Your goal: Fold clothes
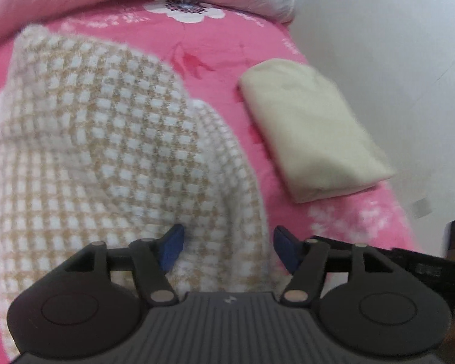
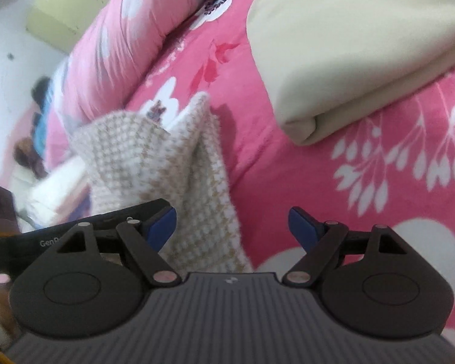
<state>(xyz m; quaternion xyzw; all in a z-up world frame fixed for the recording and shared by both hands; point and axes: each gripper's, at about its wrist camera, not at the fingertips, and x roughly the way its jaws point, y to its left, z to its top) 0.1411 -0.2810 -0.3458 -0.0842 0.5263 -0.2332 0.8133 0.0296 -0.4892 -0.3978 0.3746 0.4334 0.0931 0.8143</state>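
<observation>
Sweater [image 1: 106,139] lies bunched on the bed [image 1: 233,39], unfolded; left gripper [image 1: 229,247] gapes over its hem, gripping nothing. A folded cloth [image 1: 312,127] sits alongside, finished. Right view: right gripper [image 2: 232,230] spread wide, empty, beside the sweater's edge.

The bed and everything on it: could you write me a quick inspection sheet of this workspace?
Surface: pink floral bedspread, rolled pink quilt along its far side.
Job's things: checked knit garment rumpled, unfolded; cream garment folded beside it, apart.
Clutter: blurred items past the quilt, unclear.
Grippers: left gripper open, knit between its pads but not pinched; right gripper open, empty.
Cables: nothing seen.
Surroundings: white floor; yellow-green object at the wall.
</observation>
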